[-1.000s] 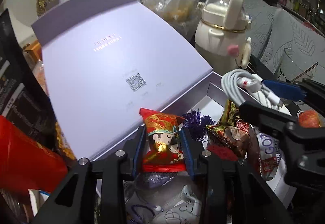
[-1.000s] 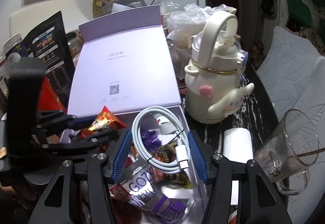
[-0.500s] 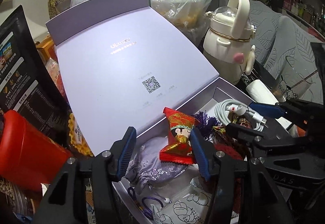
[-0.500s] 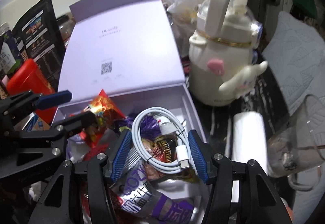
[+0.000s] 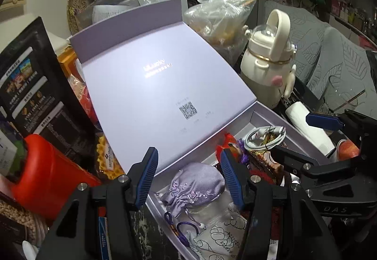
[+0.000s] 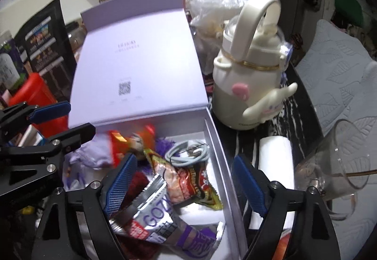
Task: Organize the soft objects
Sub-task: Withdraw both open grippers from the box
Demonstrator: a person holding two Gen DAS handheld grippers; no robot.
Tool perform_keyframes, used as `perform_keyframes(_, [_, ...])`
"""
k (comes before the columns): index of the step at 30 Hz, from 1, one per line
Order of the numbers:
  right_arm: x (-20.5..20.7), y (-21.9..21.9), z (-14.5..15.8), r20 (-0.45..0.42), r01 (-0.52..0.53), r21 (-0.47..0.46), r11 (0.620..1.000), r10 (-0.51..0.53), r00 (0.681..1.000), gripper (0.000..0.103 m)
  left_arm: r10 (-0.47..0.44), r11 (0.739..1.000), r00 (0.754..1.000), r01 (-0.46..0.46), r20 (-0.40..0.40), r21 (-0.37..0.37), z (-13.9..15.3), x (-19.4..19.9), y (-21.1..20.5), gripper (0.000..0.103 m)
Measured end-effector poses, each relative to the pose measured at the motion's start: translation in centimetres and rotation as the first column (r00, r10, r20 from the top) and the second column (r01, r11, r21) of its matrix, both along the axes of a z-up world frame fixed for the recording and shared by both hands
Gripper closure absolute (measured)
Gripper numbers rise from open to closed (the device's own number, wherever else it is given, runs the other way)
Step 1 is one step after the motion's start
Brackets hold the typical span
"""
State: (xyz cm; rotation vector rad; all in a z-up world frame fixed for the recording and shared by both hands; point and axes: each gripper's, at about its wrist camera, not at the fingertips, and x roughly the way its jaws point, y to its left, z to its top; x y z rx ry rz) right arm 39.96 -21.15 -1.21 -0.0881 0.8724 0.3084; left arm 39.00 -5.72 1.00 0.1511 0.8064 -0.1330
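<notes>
Left wrist view: the left gripper (image 5: 188, 175) hangs with its blue pads spread and nothing pinched between them. Just beyond and below the gap lies a lavender drawstring pouch (image 5: 195, 186) inside the open lilac box (image 5: 266, 111). Nearer the camera than the pouch sits a clear printed bag (image 5: 219, 236). Past the right pad, a red candy wrapper (image 5: 229, 142) lies loose in the box beside a purple tassel (image 5: 241, 143), with a coiled white cable (image 5: 261, 137) farther on. The box lid (image 5: 153, 85) stands raised beyond the gripper. The right gripper (image 5: 299, 137) reaches in from the right side, over the box's far end.

Right wrist view: the right gripper (image 6: 183, 179) has its jaws opening, wide apart, with nothing pressed by the pads. Snack packets lie below the gap: a silver and purple packet (image 6: 160, 217) closest and a red and gold packet (image 6: 188, 179) just beyond it. The coiled cable (image 6: 188, 151) rests farther ahead, free of the pads, and the red candy wrapper (image 6: 122, 139) is blurred to the left of it. To the right, outside the box, a cream kettle-shaped bottle (image 6: 249, 76), a paper roll (image 6: 275, 158) and a glass mug (image 6: 341, 153) stand on the dark surface (image 6: 299, 99).
</notes>
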Motion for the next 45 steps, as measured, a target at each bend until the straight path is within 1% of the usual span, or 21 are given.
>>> perform_keyframes(3, [-0.4, -0.1, 1.3, 0.023, 0.010, 0.009, 1.000, -0.010, 1.000, 0.018, 0.001, 1.000, 1.000, -0.001, 0.018, -0.010, 1.2, -0.4, 0.3, 0.048])
perform_keyframes(10, [-2.3, 0.0, 5.5, 0.121, 0.028, 0.010, 1.000, -0.029, 0.992, 0.018, 0.007, 1.000, 0.997, -0.004, 0.083, -0.031, 4.8, -2.3, 0.9, 0.048])
perform_keyframes(16, [-5.6, -0.1, 9.5, 0.214, 0.038, 0.010, 0.999, -0.040, 0.976, 0.018, 0.017, 0.999, 0.989, -0.010, 0.145, -0.048, 7.8, -5.1, 1.6, 0.048])
perform_keyframes(20, [-8.3, 0.1, 12.0, 0.270, 0.045, 0.005, 0.999, -0.045, 0.962, 0.018, 0.022, 0.999, 0.984, -0.016, 0.175, -0.039, 9.5, -7.4, 1.8, 0.048])
perform_keyframes(25, [-11.7, 0.4, 14.2, 0.320, 0.052, -0.003, 0.999, -0.049, 0.946, 0.018, 0.013, 0.999, 0.974, -0.004, 0.225, -0.042, 11.4, -11.0, 2.0, 0.048])
perform_keyframes(27, [-13.5, 0.5, 15.2, 0.347, 0.052, -0.006, 0.999, -0.047, 0.937, 0.018, 0.013, 0.999, 0.970, -0.006, 0.242, -0.032, 12.1, -12.6, 1.9, 0.048])
perform_keyframes(33, [-18.4, 0.2, 16.8, 0.393, 0.056, 0.009, 0.998, -0.055, 0.918, 0.018, -0.006, 1.000, 0.955, 0.015, 0.298, -0.027, 13.6, -17.2, 1.6, 0.048])
perform_keyframes(34, [-19.4, 0.0, 17.0, 0.401, 0.059, 0.013, 0.998, -0.059, 0.914, 0.017, -0.011, 0.999, 0.953, 0.021, 0.304, -0.029, 13.8, -17.8, 1.6, 0.046])
perform_keyframes(35, [-20.1, -0.1, 17.2, 0.406, 0.063, 0.014, 0.998, -0.063, 0.912, 0.017, -0.019, 0.999, 0.950, 0.030, 0.311, -0.033, 13.9, -18.7, 1.5, 0.038])
perform_keyframes(37, [-21.8, -0.3, 17.4, 0.416, 0.076, 0.017, 0.997, -0.076, 0.906, 0.015, -0.026, 0.998, 0.945, 0.042, 0.326, -0.039, 14.0, -20.0, 1.4, 0.027])
perform_keyframes(39, [-23.2, -0.6, 17.5, 0.424, 0.085, 0.021, 0.996, -0.085, 0.902, 0.014, -0.042, 0.998, 0.936, 0.058, 0.350, -0.036, 13.9, -21.6, 1.0, 0.027])
perform_keyframes(45, [-26.7, -1.4, 16.8, 0.421, 0.122, 0.023, 0.992, -0.121, 0.899, 0.010, -0.070, 0.994, 0.937, 0.094, 0.341, -0.056, 13.1, -24.7, 0.3, 0.027])
